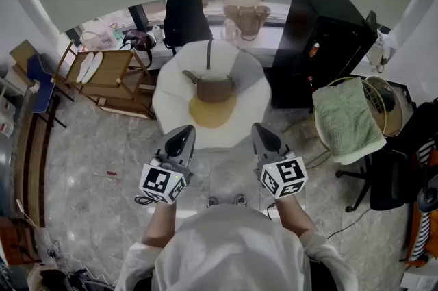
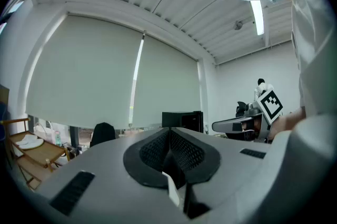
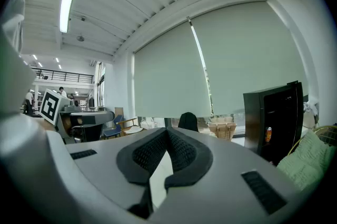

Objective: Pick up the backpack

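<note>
The black backpack [image 1: 185, 16] stands upright on the window ledge at the far side of the room, beyond a white round seat [image 1: 171, 94]. It shows small in the left gripper view [image 2: 103, 134] and the right gripper view [image 3: 188, 122]. My left gripper [image 1: 181, 139] and right gripper [image 1: 263, 135] are held side by side in front of me, short of the seat and well away from the backpack. Both are shut with nothing between the jaws [image 2: 169, 133] [image 3: 167, 133].
A small brown bag [image 1: 213, 87] lies on a yellow cushion on the white seat. A tan handbag [image 1: 246, 19] sits right of the backpack. A black cabinet [image 1: 321, 43] stands at the right, a green towel [image 1: 345, 118] lies over a round chair, and a wooden cart [image 1: 102, 77] stands at the left.
</note>
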`<state>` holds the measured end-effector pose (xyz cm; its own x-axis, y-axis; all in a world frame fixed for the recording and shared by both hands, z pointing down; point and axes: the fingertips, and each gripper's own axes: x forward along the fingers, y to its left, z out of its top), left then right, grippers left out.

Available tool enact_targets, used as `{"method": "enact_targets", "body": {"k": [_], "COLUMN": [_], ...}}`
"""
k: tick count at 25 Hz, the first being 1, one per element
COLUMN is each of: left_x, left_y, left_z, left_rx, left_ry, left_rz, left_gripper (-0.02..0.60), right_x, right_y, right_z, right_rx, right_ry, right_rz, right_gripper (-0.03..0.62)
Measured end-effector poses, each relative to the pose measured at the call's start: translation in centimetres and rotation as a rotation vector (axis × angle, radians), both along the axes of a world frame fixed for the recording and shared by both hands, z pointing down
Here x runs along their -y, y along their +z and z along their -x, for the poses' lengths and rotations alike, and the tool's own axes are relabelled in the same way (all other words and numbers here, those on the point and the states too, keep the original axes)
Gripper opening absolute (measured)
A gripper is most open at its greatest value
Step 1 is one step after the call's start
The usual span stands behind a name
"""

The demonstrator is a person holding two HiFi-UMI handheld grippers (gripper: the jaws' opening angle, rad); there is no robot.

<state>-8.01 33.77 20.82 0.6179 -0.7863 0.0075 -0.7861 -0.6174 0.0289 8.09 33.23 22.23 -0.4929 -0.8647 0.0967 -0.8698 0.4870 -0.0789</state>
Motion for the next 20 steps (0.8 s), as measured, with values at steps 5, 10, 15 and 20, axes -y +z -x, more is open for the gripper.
{"method": "enact_targets", "body": {"k": [5, 10, 15, 20], "left_x": [0.4, 0.4, 0.6, 0.4], "left_y": [-0.1, -0.2, -0.3, -0.4], "left_z": [-0.1, 0.4, 0.7, 1.6], "left_rx": [-0.012, -0.033, -0.042, -0.048], "left_ry": [0.005, 0.009, 0.015, 0.031], "left_rz": [-0.001, -0.001, -0.006, -0.011], "left_gripper": [0.035, 0.035, 0.035, 0.035], "right_x": [0.2, 0.3, 0.5, 0.1], "right_y": [-0.4, -0.8, -0.7, -0.7], "right_z": [-0.1, -0.1, 0.4, 1.7], "right_rx": [0.043, 0.057, 0.054, 0.05], "right_ry": [-0.008, 0.021, 0.026, 0.027], "right_rz": [-0.014, -0.033, -0.032, -0.03], "right_gripper": [0.029, 0.031, 0.031, 0.031]}}
